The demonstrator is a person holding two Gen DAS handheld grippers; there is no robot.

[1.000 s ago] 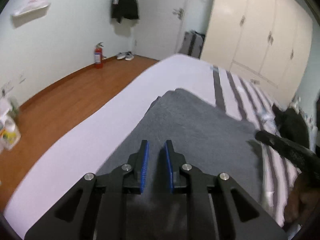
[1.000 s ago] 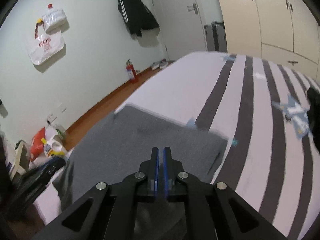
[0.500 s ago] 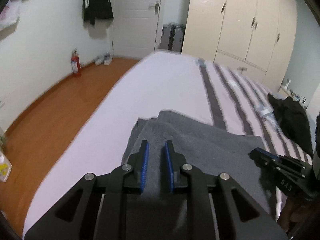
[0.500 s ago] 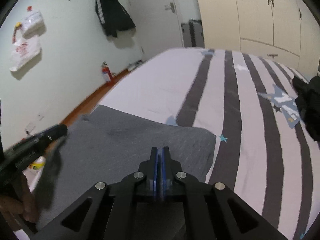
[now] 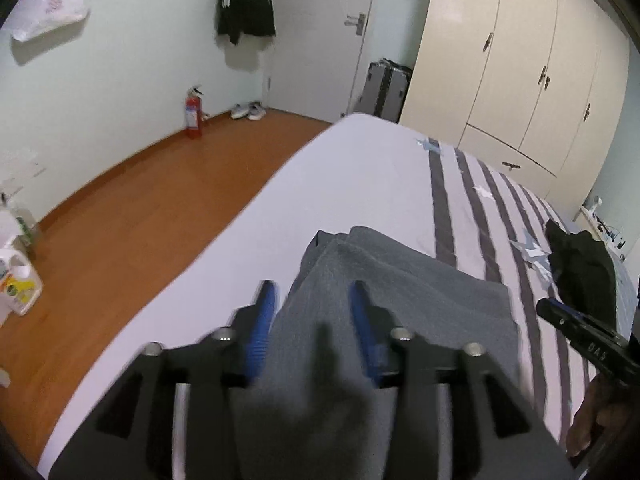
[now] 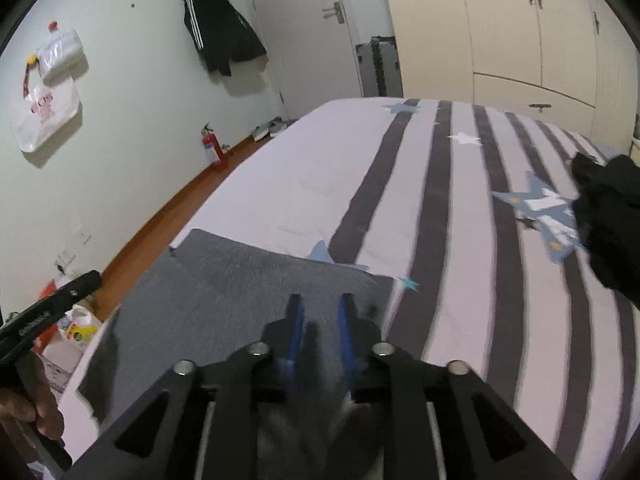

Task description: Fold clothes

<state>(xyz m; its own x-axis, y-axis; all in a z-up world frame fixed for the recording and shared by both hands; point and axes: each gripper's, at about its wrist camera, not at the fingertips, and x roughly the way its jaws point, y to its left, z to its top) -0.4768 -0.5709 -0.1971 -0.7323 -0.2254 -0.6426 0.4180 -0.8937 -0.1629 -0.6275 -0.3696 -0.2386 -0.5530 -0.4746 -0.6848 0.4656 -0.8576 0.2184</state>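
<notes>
A folded grey garment [image 5: 420, 280] lies on the near part of the striped bed [image 5: 360, 168]. My left gripper [image 5: 312, 292] hovers over its left edge. Its jaws are opening, the blue pads stand apart, and the cloth lies below the gap without being pinched. In the right wrist view the same grey garment [image 6: 240, 276] lies flat. My right gripper [image 6: 320, 304] is above its near right corner, its jaws opening a little, with fabric showing between the pads. Each view catches the other gripper at its edge, the right gripper [image 5: 560, 316] and the left gripper [image 6: 60, 300].
A black garment [image 5: 580, 264] is heaped on the bed's right side. Past the bed's left edge are the wooden floor [image 5: 140, 232], a red fire extinguisher [image 5: 193, 114], bottles [image 5: 20, 280] and a suitcase [image 5: 386, 88]. Cream wardrobes [image 5: 520, 60] line the far wall.
Both pairs of jaws have spread from nearly shut to apart. The left gripper has lifted off the grey garment, which now lies as a narrower, doubled stack.
</notes>
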